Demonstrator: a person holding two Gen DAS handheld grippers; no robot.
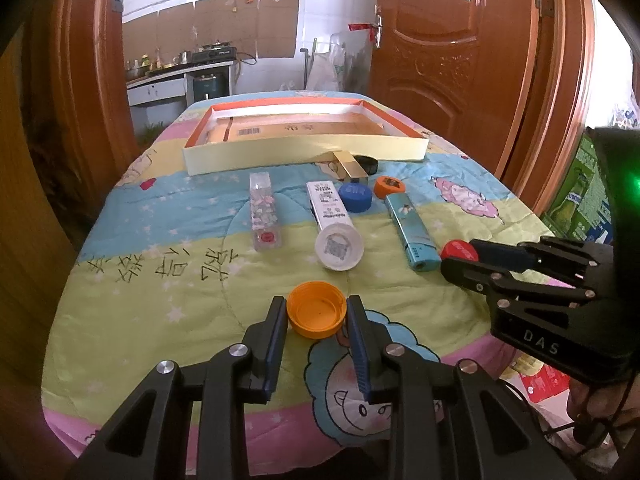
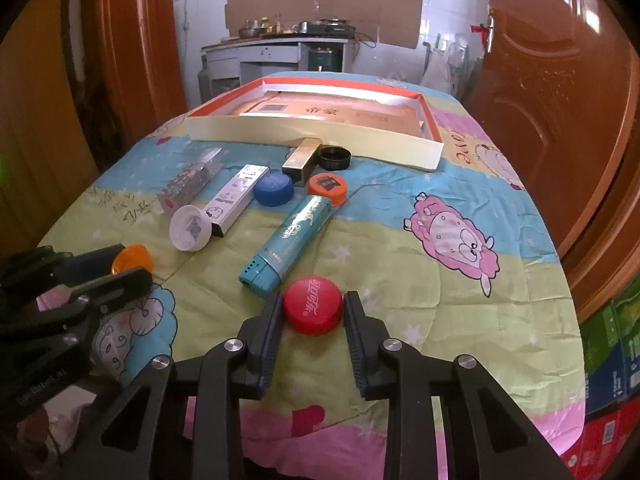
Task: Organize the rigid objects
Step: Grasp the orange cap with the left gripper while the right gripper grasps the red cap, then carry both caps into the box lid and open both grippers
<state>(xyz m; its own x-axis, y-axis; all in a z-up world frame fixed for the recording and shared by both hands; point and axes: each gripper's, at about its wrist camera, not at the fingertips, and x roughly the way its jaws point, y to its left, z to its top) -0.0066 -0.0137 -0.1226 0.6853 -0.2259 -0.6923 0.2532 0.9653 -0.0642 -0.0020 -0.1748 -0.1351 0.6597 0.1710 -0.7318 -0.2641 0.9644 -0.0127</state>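
Left tongs (image 1: 317,312) clasp orange cap (image 1: 316,314); right tongs (image 2: 312,309) clasp red cap (image 2: 312,309)

A tray (image 1: 304,152) is set at the far end of the quilt (image 1: 460,216), boxes and caps are lined up just before it, and two caps are placed nearest, well apart.

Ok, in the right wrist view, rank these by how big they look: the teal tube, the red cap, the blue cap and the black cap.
Largest to smallest, as they look:
1. teal tube
2. red cap, though it lies nearest the camera, which inflates it
3. blue cap
4. black cap, farthest off, so its true size against the blue one is unsure
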